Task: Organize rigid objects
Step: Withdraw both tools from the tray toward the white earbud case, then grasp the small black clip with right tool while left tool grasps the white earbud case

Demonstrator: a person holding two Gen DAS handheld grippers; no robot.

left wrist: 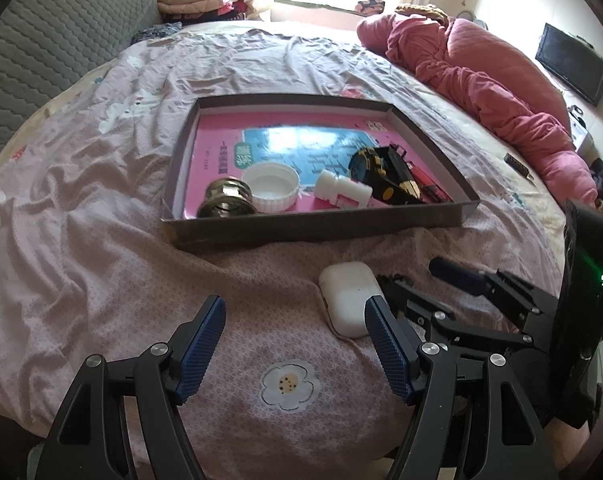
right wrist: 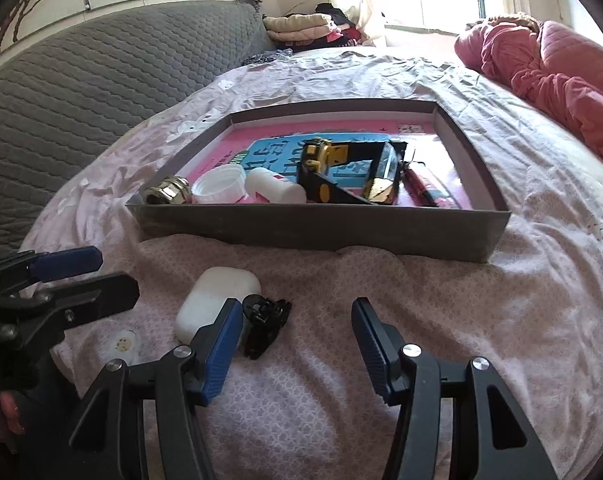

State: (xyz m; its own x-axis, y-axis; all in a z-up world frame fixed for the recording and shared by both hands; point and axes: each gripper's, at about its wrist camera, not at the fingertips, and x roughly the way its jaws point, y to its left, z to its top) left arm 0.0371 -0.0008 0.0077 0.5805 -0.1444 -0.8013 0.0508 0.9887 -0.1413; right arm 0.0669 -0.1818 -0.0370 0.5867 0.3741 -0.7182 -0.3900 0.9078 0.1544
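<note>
Nearest the lens, the left gripper (left wrist: 295, 320) hovers low over the pink patterned bedsheet (left wrist: 101, 280), its blue-padded jaws spread wide and holding nothing. Just beyond its right finger lies a white earbud case (left wrist: 349, 300), on the sheet and outside the tray. In the right wrist view the right gripper (right wrist: 295, 320) is likewise wide open and empty; the small black clip-like part (right wrist: 263, 324) lies just beside its left finger, touching or nearly touching the earbud case, though its exact shape is hard to make out. Farther back sits a shallow grey cardboard tray (left wrist: 321, 226) with a pink and blue printed floor. Along its near side rest a brass fitting (left wrist: 225, 202), a white lid (left wrist: 271, 186), a white bottle (left wrist: 343, 192) on its side, and a black-and-yellow tape measure (left wrist: 375, 166).
</note>
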